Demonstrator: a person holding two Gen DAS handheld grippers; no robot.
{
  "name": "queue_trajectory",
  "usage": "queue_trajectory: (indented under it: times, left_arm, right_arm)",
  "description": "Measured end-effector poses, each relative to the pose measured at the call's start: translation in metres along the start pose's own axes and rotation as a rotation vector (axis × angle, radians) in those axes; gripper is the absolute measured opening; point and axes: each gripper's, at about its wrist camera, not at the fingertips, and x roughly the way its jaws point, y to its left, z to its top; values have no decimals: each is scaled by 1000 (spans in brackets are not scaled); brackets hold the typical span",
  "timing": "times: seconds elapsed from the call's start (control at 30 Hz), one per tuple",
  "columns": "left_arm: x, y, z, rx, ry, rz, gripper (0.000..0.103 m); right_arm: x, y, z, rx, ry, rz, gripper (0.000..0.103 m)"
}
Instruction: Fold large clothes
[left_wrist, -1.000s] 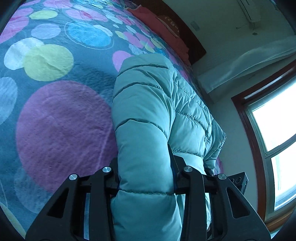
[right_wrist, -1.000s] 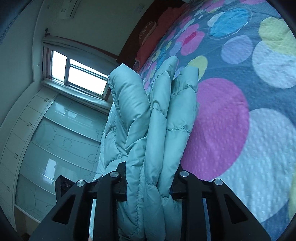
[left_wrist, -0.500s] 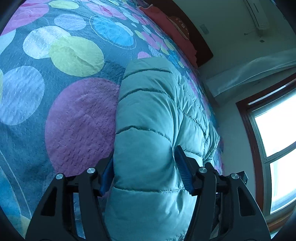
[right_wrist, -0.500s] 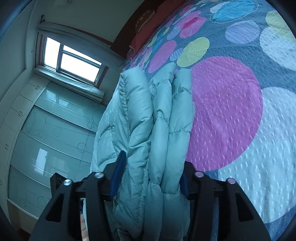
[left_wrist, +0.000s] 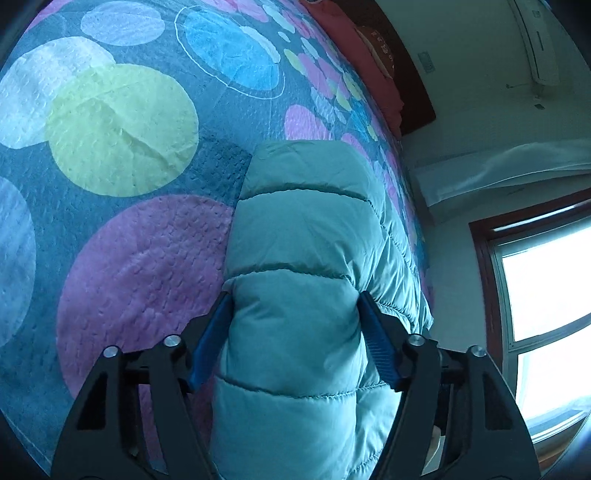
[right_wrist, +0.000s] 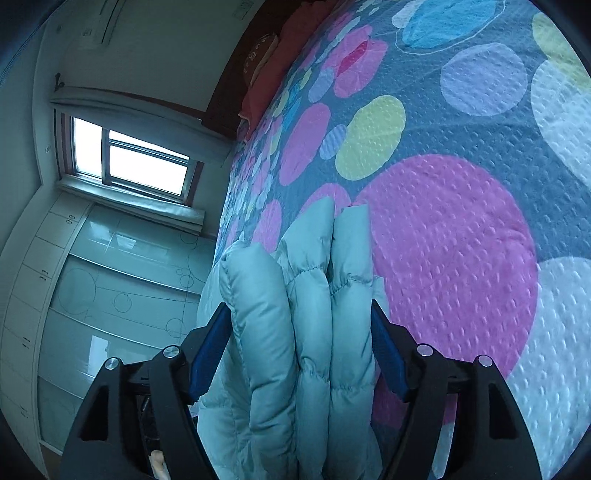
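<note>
A teal quilted puffer jacket (left_wrist: 306, 258) lies folded on a bed with a dotted bedspread (left_wrist: 122, 122). My left gripper (left_wrist: 293, 306) is open, its blue pads (left_wrist: 376, 343) either side of a thick fold of the jacket. In the right wrist view the jacket (right_wrist: 303, 325) shows as several stacked layers. My right gripper (right_wrist: 301, 314) is open too, its pads (right_wrist: 386, 350) flanking the layered edge without squeezing it.
The bedspread (right_wrist: 454, 236) stretches away to red pillows (left_wrist: 373, 62) and a dark headboard. A window (left_wrist: 546, 317) and wall lie beyond the bed's edge. A glass-fronted wardrobe (right_wrist: 110, 295) stands beside the bed.
Both grippers have opened and let go of the jacket, then drawn back a little. The jacket now rests on the bed.
</note>
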Motion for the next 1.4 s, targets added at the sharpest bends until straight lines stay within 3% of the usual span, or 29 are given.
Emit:
queue_trajectory:
  times: [0.1,0.13,0.23,0.43,0.67,0.73,0.83,0.93,1.07,1.27,1.33,1.4]
  left_arm:
    - [5,-2,4,7,5,-8,46]
    - [5,-4,6,11,2,-12,44]
    - [7,-11,16,35,-14,-24,38]
    - [19,-8,23,51,-44,-4,37]
    - [13,-1,22,41,-49,-17,39]
    - [8,0,20,35,-51,-18,41]
    - [-7,-2,13,58,-75,-9,47]
    - [-25,-2,-3,77,-94,-13,57]
    - [-40,0,-26,79,-84,-25,62]
    - [-43,4,-55,92,-66,-3,61]
    - [-40,4,-58,100,-51,5,51]
    - [-40,1,-59,108,-56,22,50]
  right_arm:
    - [14,0,7,25,26,44,35]
    - [17,1,8,27,31,63,28]
    - [21,14,14,-32,12,58,23]
    - [40,13,32,-49,7,20,23]
    - [48,7,30,-44,38,-9,25]
    - [43,9,27,-51,38,-22,34]
    - [32,12,21,-54,32,-27,56]
    - [16,16,10,-52,25,-14,63]
    - [-2,20,-12,-56,44,-5,64]
    - [-22,12,-43,-24,55,3,64]
    - [-23,6,-47,-1,53,-10,48]
    - [-20,1,-47,20,66,-11,44]
